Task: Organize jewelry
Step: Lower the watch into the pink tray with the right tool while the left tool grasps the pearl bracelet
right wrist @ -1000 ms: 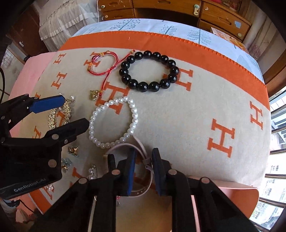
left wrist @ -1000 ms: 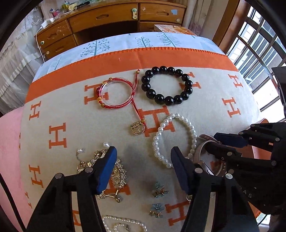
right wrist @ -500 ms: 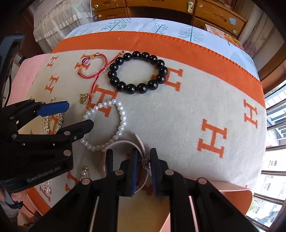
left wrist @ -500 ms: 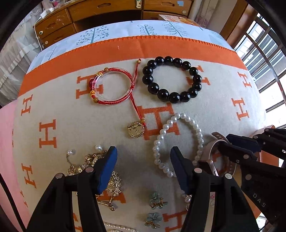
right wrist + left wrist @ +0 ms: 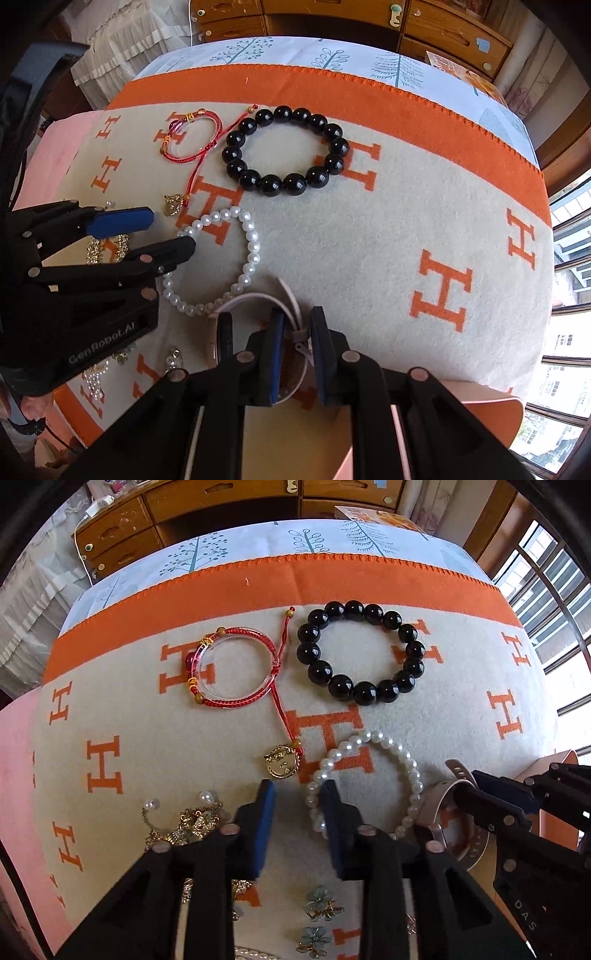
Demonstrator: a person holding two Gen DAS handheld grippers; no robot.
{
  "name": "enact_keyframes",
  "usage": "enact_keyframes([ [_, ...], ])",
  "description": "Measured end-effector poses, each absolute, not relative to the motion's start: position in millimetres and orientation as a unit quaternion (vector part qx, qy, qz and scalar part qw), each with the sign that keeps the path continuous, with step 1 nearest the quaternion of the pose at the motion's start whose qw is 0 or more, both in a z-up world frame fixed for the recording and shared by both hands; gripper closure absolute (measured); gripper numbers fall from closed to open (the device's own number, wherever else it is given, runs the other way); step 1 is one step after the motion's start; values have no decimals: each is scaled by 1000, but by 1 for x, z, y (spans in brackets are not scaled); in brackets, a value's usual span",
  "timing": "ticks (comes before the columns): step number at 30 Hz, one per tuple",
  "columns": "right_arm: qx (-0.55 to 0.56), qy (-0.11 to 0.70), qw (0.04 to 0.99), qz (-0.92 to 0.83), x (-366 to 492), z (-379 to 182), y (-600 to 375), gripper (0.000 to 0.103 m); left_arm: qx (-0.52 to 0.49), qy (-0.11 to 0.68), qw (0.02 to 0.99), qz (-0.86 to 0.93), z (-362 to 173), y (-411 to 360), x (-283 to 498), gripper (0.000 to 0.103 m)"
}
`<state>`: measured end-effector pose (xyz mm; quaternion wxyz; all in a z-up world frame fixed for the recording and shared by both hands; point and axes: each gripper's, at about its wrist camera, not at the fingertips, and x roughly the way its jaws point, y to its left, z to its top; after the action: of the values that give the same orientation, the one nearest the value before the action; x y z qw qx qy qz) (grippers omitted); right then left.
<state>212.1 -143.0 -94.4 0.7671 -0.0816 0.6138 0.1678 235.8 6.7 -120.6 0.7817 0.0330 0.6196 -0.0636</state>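
The big blanket (image 5: 147,738), cream with orange letters, lies under all the jewelry. My two tongs come next in size.

My left tongs (image 5: 297,794) point down at the blanket, on my side of the black bead bracelet (image 5: 364,693) and a bit to its left. Their jaws are closing. Only bare blanket shows between them, and they hold nothing.

My right tongs (image 5: 297,321) also point down, on my side of the black bead bracelet and farther from it than anything else. They are pinched tight on the strap of the pink watch (image 5: 291,295).

The black bead bracelet lies flat in a round ring, near the orange stripe. The pearl bracelet (image 5: 406,755) lies just on my side of it, and one finger of my left tongs covers part of the pearls. The red string bracelet (image 5: 236,703) lies to the left of the black one, close but not touching. Its string ends at a small gold charm (image 5: 281,762).

A pile of gold jewelry (image 5: 184,827) sits far to the left of the black bracelet and closer to me. Two tiny flower earrings (image 5: 321,908) lie closest to me.
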Motion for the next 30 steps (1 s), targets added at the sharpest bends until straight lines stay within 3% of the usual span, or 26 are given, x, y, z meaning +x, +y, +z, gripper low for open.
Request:
enact_keyframes([
  [5, -30, 570, 802, 173, 189, -60, -166, 94, 40, 618, 783, -56, -117, 3, 235, 97],
  [15, 59, 465, 872, 138, 112, 17, -264, 94, 5, 565, 823, -61, -78, 4, 204, 98],
  [30, 88, 571, 809, 106, 65, -84, -307, 90, 35, 460, 862, -209, 44, -89, 122, 97],
])
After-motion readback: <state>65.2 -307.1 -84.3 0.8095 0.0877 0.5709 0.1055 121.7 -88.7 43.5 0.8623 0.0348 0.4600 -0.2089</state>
